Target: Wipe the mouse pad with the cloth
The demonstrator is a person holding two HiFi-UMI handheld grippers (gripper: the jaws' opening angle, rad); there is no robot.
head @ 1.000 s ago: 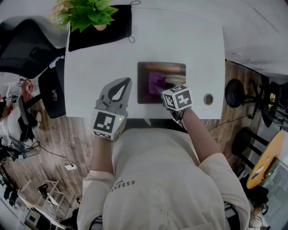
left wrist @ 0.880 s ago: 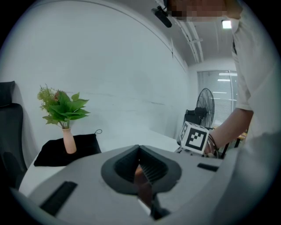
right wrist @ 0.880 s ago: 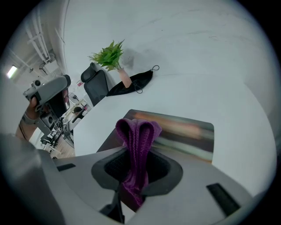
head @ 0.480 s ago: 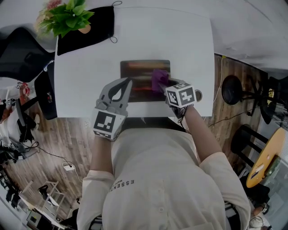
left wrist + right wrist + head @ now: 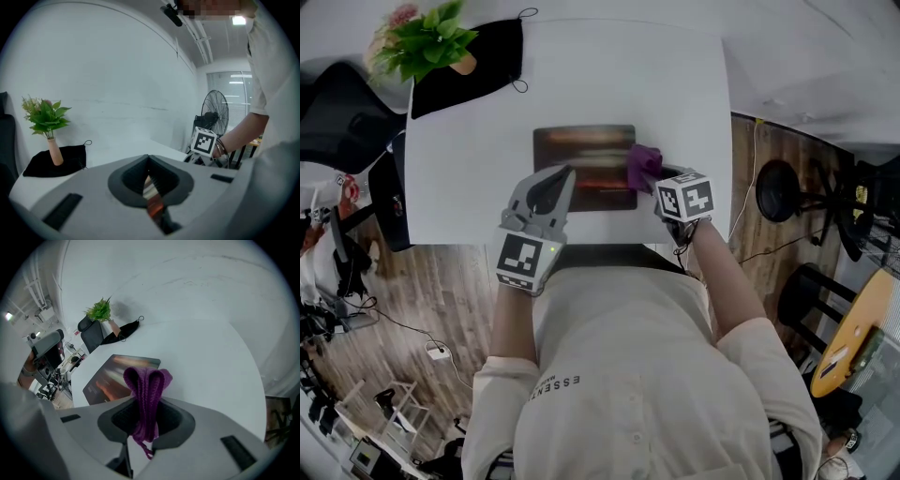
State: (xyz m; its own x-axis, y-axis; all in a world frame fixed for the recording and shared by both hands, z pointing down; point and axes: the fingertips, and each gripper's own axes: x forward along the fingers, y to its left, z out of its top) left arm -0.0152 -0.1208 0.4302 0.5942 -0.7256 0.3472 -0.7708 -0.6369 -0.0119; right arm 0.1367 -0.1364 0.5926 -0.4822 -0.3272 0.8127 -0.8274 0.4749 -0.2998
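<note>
One fold of purple cloth [image 5: 643,166] is pinched in my right tool [image 5: 654,178], jaws closed onto it. It sits at the mouse pad's [image 5: 581,155] right edge, half over bare counter [image 5: 478,187]. I judge the wiping under way, but no dirt or wet marks show how much is covered; a pass back toward the pad's left side seems due. My left tool [image 5: 561,178], jaws together on nothing, hangs over the pad's near edge; I cannot tell if it touches. Room is generous beyond and right of the pad, while the counter's near edge runs close to it. The plant [image 5: 427,42] on its black mat [image 5: 478,66] stands well past the far-left corner.
</note>
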